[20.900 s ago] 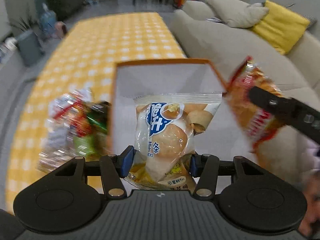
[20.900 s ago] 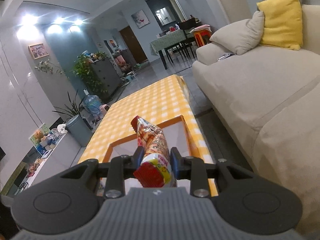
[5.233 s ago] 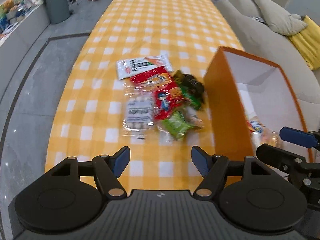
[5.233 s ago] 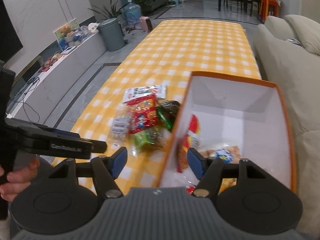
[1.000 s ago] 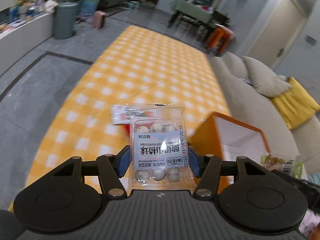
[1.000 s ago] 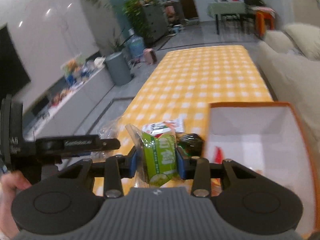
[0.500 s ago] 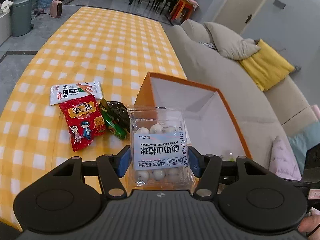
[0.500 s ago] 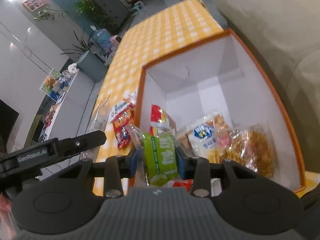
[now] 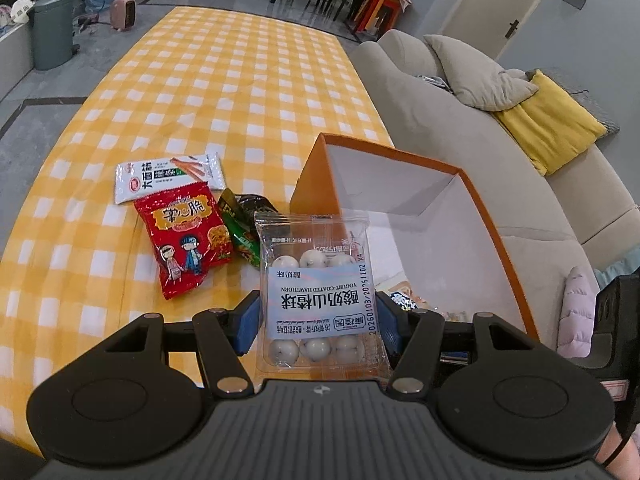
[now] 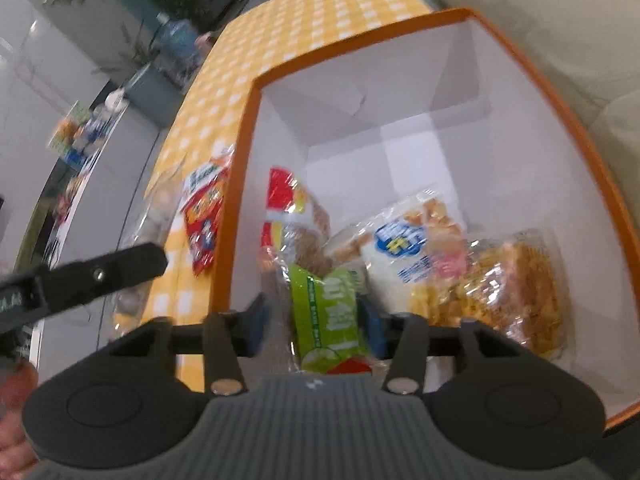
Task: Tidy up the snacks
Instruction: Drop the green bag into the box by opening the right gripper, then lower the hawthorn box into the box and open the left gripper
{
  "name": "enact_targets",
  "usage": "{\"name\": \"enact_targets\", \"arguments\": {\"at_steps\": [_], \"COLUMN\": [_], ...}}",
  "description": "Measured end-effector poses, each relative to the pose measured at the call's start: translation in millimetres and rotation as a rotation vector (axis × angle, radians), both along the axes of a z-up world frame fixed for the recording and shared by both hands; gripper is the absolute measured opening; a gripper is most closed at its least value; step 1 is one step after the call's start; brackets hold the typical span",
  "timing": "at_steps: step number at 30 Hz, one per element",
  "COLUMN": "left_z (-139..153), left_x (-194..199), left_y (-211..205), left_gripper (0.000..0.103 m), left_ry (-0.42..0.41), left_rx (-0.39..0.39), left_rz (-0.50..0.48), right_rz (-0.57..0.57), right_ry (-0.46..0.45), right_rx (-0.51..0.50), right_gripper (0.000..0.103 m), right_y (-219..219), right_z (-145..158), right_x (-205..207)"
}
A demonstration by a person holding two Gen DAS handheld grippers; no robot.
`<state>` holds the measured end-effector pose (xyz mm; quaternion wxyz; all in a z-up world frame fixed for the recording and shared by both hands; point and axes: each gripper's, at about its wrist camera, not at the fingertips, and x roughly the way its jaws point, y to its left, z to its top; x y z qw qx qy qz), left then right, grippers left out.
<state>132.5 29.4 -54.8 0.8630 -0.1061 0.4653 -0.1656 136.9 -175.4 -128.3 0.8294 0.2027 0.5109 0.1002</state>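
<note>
The clear tray pack of white balls (image 9: 318, 300) carries a pale blue label, seen upside down, reading "YOGURT-COATED HAWTHORN" above large Chinese characters, 酸奶山楂球, with "20260103/20251102 X4" printed along one edge. The white stick-snack packet (image 9: 168, 176) on the counter (image 9: 240, 80) bears bold Chinese characters beside a small red oval logo; they are too small to read surely. The red packet (image 9: 186, 236) shows large yellow Chinese lettering over two cartoon children. In the right wrist view the print on the green packet (image 10: 326, 314) is blurred beyond reading.
</note>
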Motion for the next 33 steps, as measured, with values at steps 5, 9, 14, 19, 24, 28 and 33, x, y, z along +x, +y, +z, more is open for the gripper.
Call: {"name": "enact_targets", "arguments": {"at_steps": [5,9,14,19,24,28,33], "left_z": [6.2,13.7,24.5,35.2,45.8,49.8,41.9], "left_x": [-4.0,-7.3,-13.0,-18.5,-21.7,-21.1,-13.4], "left_y": [2.5,0.8,-7.2,-21.9,-44.4,-68.5,-102.0], "left_gripper": [0.067,0.067,0.067,0.068,0.068,0.068,0.068], "left_ry": [-0.018,-0.038,-0.065,-0.086,-0.101,-0.101,-0.068], "left_rx": [-0.001,0.005,0.019,0.038,0.06,0.08,0.073], "left_rz": [-0.005,-0.009,-0.029,-0.053,-0.088,-0.113,-0.1], "right_rz": [-0.012,-0.03,-0.107,-0.159,-0.193,-0.212,-0.261], "right_ry": [-0.04,-0.09,-0.107,-0.132,-0.166,-0.21,-0.246], "right_rx": [0.037,0.008,-0.013,0.006,0.045,0.08,-0.014], "right_gripper": [0.066,0.062,0.062,0.062,0.062,0.062,0.062], "right_y": [-12.6,-28.4,-52.7,-69.9,-83.4,-95.3,-101.3], "right_z": [14.7,29.0,37.3,44.5,55.7,66.8,74.0], "right_x": [-5.2,-13.4,-22.5,-28.2,-35.4,-47.1,-57.5]}}
